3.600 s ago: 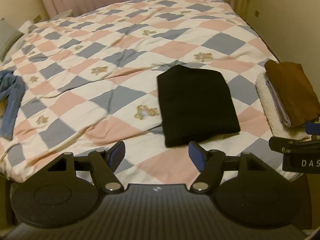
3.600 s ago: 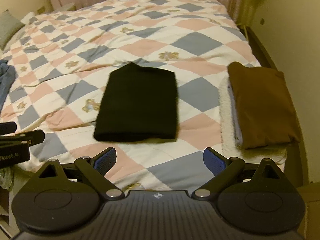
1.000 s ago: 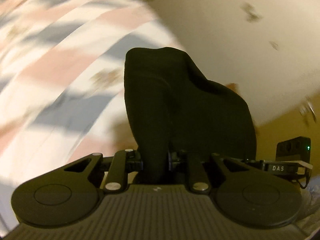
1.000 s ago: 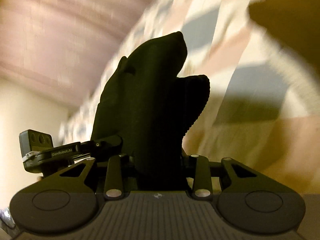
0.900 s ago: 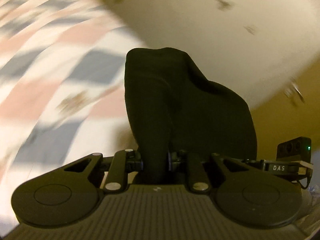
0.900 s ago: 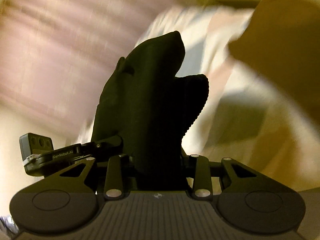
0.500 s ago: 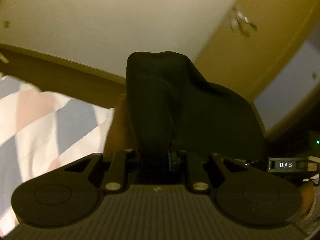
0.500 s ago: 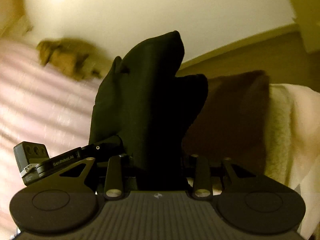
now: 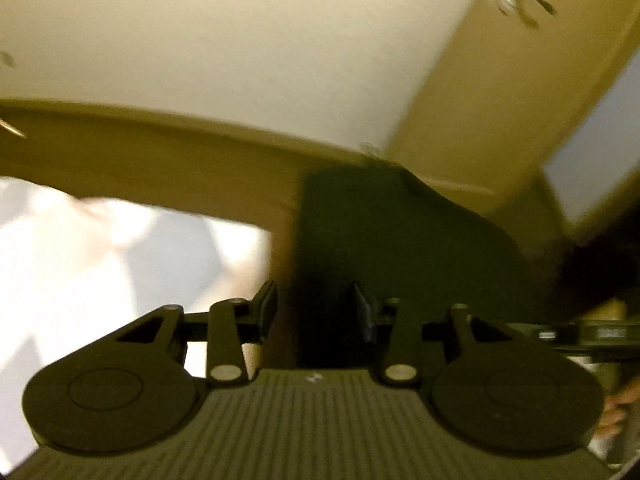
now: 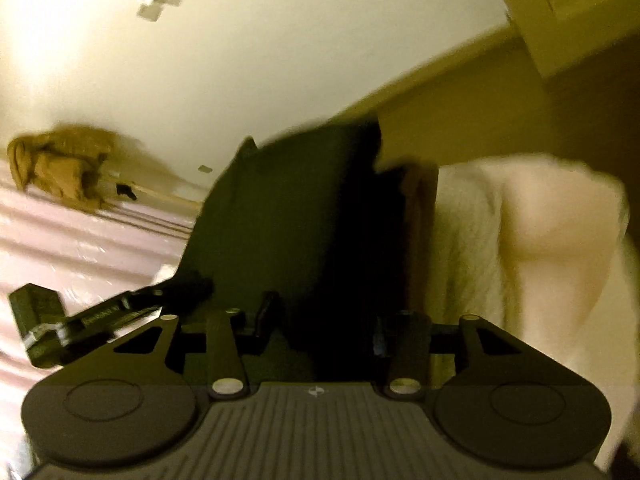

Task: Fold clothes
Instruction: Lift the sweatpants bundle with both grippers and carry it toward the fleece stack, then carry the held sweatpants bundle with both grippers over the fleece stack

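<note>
Folded black garment (image 9: pixel 392 240), frame centre, between both grippers' parted fingers. Left gripper (image 9: pixel 316 306), right gripper (image 10: pixel 320 320): level, jaws apart, grip released.

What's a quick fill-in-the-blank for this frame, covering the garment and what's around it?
1. The garment between the fingers of the left gripper is ____ in colour.
2. In the right wrist view, the fluffy towel lies to the ____ of that garment.
3. In the same view, the curtain is ____ in colour.
Missing words: black; right; pink.
</note>
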